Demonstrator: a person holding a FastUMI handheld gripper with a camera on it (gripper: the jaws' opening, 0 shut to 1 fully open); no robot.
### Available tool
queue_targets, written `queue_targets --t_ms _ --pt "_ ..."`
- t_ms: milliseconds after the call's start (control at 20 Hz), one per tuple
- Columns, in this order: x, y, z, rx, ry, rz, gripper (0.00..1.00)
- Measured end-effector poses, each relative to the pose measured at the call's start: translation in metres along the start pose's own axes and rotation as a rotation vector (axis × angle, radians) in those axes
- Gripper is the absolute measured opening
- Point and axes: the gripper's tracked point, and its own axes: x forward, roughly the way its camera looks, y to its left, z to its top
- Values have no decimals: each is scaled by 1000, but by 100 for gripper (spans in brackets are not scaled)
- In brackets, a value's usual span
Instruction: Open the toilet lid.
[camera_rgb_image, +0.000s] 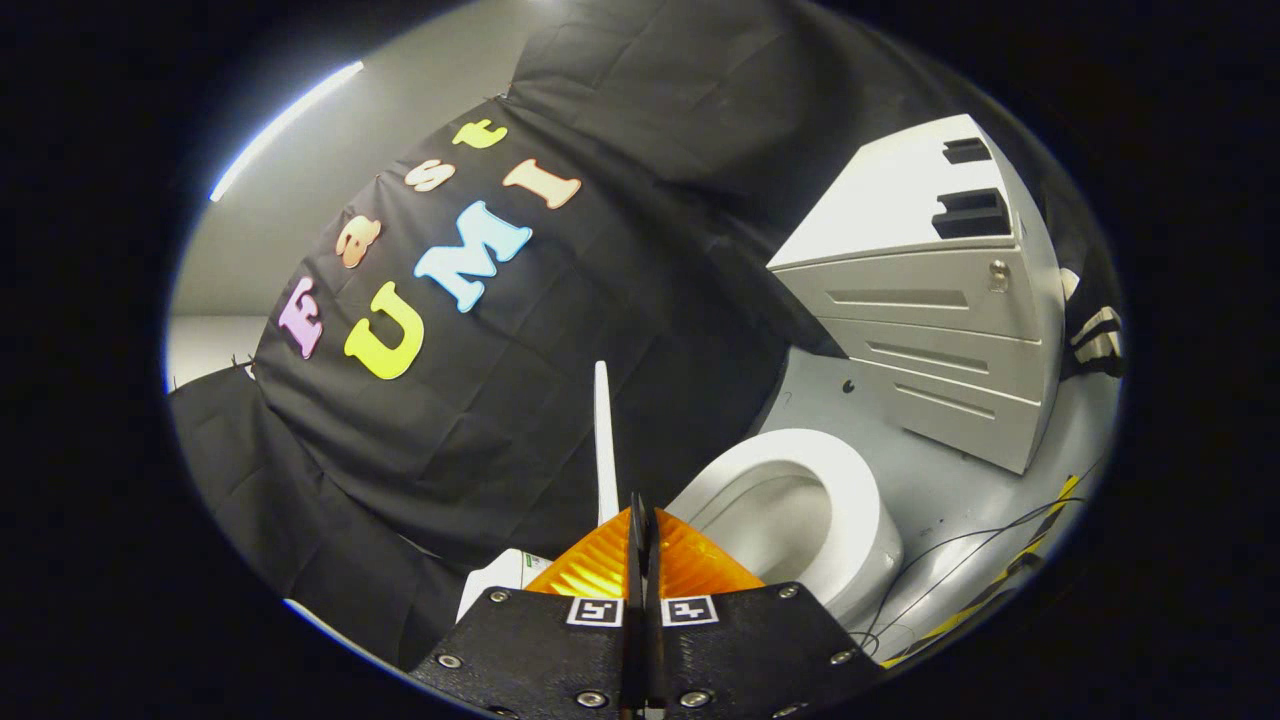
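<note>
In the gripper view, the gripper (640, 520) is seen with its two fingers pressed together, no gap left between them and nothing held. Just ahead of the fingertips, the toilet lid (603, 440) is seen edge-on, raised upright against the black cloth wall. To the right of the fingers, the open toilet seat (855, 480) and bowl are shown on a grey floor (940, 490). Beyond the toilet, further right, a white drawer cabinet (930, 300) is placed. Thin cables (975, 560) are trailed across the floor beside the toilet.
</note>
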Motion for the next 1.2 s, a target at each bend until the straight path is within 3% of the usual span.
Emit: queue_targets --t_ms 750,1200 --pt "-9 106 -19 -284 -57 87 0" --pt "-17 178 -52 -476 -76 151 0"
